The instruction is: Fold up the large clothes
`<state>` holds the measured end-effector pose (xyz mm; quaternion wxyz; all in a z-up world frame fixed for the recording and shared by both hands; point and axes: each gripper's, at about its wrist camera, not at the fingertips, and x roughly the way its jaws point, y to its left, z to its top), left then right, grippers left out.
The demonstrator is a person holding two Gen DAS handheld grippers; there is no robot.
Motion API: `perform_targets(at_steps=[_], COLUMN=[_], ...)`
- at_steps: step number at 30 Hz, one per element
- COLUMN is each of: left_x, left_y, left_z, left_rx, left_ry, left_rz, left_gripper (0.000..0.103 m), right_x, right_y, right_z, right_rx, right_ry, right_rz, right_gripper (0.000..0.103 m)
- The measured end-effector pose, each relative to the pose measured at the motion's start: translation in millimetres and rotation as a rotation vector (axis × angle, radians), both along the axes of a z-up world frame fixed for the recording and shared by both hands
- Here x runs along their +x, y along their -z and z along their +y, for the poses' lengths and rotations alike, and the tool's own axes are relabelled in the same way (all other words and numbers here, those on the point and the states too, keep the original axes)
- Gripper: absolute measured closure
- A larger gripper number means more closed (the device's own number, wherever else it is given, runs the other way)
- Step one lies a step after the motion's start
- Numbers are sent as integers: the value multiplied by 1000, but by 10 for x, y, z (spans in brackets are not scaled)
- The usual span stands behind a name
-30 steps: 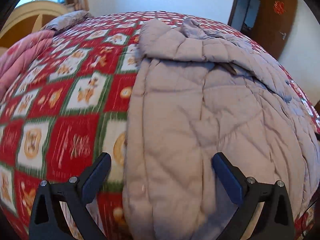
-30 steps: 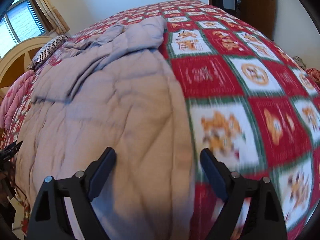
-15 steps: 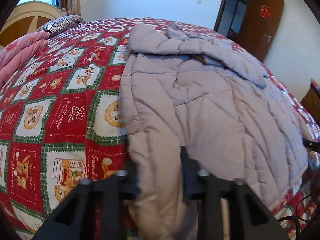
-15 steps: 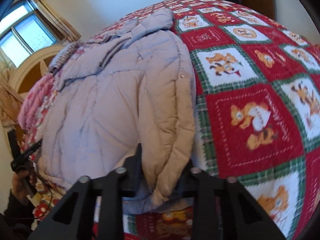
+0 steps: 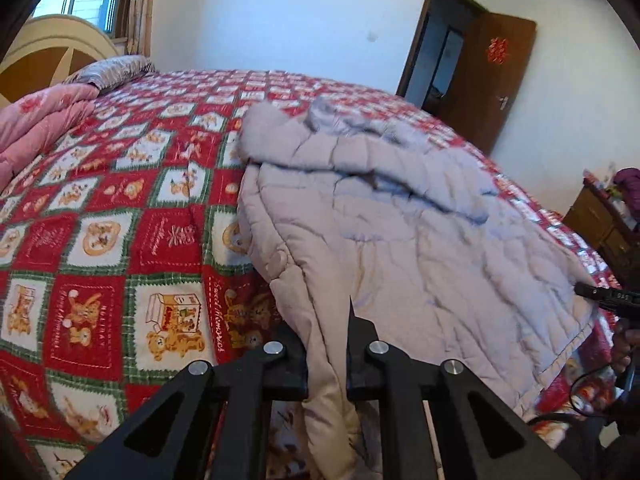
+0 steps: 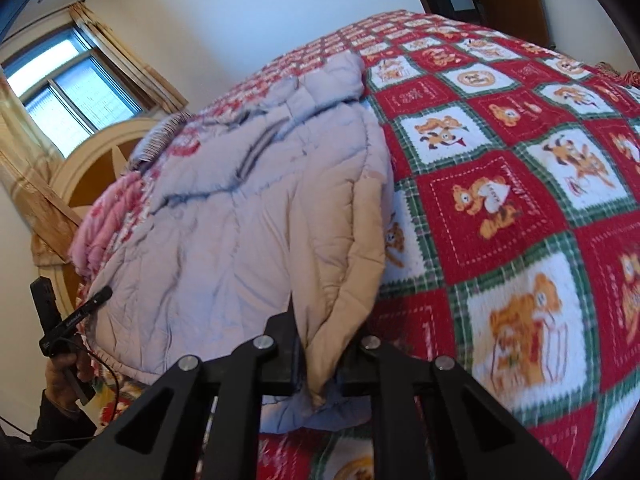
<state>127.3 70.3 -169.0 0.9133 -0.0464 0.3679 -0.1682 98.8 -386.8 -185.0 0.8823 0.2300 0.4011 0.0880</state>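
A pale lilac quilted coat (image 5: 400,248) lies spread on the bed, collar at the far end. My left gripper (image 5: 326,360) is at the hem's left corner. Its jaws are closing, with a fold of coat fabric pinched between them and hanging below. In the right wrist view the coat (image 6: 224,240) fills the left half. My right gripper (image 6: 318,356) is at the hem's right corner, jaws closing on a bunched fold that shows the tan lining. Both corners are raised off the bedspread. A person's hand (image 6: 64,376) holds the other black gripper at the left edge.
The bed carries a red, green and white bear-patterned bedspread (image 5: 120,240). A pink quilt (image 5: 36,128) and a striped pillow (image 5: 112,70) lie by the headboard (image 5: 52,52). An open brown door (image 5: 492,76) stands behind, and a wooden dresser (image 5: 600,224) at the right.
Both grippers went from wide open over the coat's hem to clamped on it. Both then drew back and rose, lifting the hem corners.
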Motion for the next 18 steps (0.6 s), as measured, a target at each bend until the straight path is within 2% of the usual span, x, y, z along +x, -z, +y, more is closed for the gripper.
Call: perform_targets(at_steps=[5,12,15,18], left_x=[-199,-418,-378,-122], left_y=[-429,-1064,-1171,-1171], left_z=[18,27,67,91], left_rx=[-48,-105,-108,-94], left_ry=[42,107,116,106], left_rz=[-77,-206,-234,-236], left_gripper=[94,94,94,94], right_x=[-164,-366,-359,-224], right_y=[-204,-815,-1031,-1140], right_z=[17,-2,-26,-76], right_rx=[35,37,34,21], right_ry=[-1,-6,-1,10], right_rz=[-53,-205,-262,-292], right_gripper=[90,90,90,90])
